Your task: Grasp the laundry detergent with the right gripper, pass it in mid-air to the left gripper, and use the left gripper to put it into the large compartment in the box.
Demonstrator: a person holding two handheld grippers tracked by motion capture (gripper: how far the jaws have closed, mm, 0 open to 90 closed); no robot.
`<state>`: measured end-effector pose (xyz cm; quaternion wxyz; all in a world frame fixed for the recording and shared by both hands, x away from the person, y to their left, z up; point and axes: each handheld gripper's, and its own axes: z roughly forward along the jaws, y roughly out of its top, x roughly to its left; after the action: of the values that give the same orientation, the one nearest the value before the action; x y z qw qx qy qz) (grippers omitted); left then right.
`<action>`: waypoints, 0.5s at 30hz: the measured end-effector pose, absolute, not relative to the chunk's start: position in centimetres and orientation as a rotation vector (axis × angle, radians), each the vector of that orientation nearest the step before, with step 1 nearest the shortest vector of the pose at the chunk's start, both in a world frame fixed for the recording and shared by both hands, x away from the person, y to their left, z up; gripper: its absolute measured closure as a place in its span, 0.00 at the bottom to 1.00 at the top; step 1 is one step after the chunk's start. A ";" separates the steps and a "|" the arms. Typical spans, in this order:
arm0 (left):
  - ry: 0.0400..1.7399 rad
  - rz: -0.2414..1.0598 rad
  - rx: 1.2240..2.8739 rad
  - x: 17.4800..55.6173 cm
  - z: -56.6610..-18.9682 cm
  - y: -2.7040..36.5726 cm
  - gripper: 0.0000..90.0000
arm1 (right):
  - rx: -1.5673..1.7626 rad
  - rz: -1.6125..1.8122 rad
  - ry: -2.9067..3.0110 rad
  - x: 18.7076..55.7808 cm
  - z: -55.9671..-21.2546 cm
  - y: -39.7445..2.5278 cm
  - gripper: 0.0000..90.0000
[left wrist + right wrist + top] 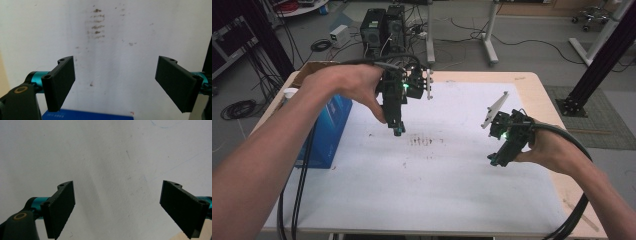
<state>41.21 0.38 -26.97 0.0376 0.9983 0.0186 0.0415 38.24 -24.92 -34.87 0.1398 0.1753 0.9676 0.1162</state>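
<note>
Both grippers, left gripper (pixel 398 131) and right gripper (pixel 494 160), are hovering spread and empty over the white tabletop (pixel 452 190), apparently awaiting a target, perhaps the blue box (pixel 329 135) at left.

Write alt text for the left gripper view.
The left gripper points down at a white table cover with its two black jaws wide apart and nothing between them. Rows of brown smudges mark the cover ahead, and a blue box edges in at the bottom.
</note>
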 end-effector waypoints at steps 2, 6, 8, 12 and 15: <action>0.042 0.116 3.072 41.2 -27.8 -0.1 0.18 | 0.511 0.336 2.792 38.2 -34.8 -24.9 0.14; 0.052 0.089 3.067 41.1 -29.0 -0.6 0.18 | 0.508 0.341 2.787 38.4 -34.4 -24.8 0.14; 0.046 0.086 3.070 41.2 -29.2 -0.7 0.18 | 0.506 0.342 2.787 38.5 -34.3 -24.8 0.14; 0.042 0.075 3.079 41.1 -30.2 -0.9 0.18 | 0.493 0.334 2.795 38.8 -34.3 -24.3 0.14; 0.054 0.083 3.080 41.2 -30.5 -0.9 0.18 | 0.472 0.336 2.802 38.8 -34.3 -24.0 0.14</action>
<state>41.15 -0.86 -30.55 0.0299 0.9990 0.0174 0.0268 38.80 -23.99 -34.32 0.1397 0.1632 0.9697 0.1163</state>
